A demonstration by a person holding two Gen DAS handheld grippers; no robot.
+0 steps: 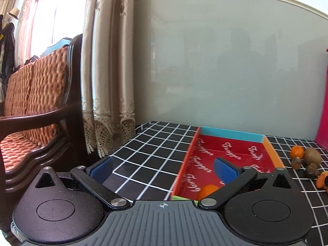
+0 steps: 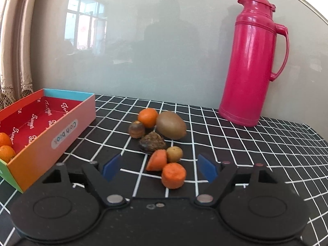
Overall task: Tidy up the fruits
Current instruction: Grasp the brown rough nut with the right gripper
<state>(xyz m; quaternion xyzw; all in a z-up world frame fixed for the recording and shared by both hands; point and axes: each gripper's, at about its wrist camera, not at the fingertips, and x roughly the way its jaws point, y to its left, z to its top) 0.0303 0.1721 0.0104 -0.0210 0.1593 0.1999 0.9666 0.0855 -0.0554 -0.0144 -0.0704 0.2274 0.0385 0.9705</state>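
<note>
A colourful box (image 2: 67, 131) with a red inside stands at the left; two oranges (image 2: 6, 145) lie in its near end. A pile of fruit lies on the checked cloth: an orange (image 2: 147, 117), a kiwi (image 2: 171, 125), a dark wrinkled fruit (image 2: 152, 142), a small brown fruit (image 2: 136, 130), a yellowish fruit (image 2: 174, 153) and two carrot pieces (image 2: 173, 175). My right gripper (image 2: 160, 167) is open and empty, with the nearest carrot piece between its fingers. My left gripper (image 1: 164, 167) is open and empty over the box's left wall (image 1: 185, 160); one orange (image 1: 207, 191) shows inside.
A tall pink thermos (image 2: 253, 61) stands at the back right against the grey wall. A curtain (image 1: 106, 71) and a wooden chair with an orange cushion (image 1: 34, 106) are left of the table. The fruit pile shows at the right in the left wrist view (image 1: 307, 162).
</note>
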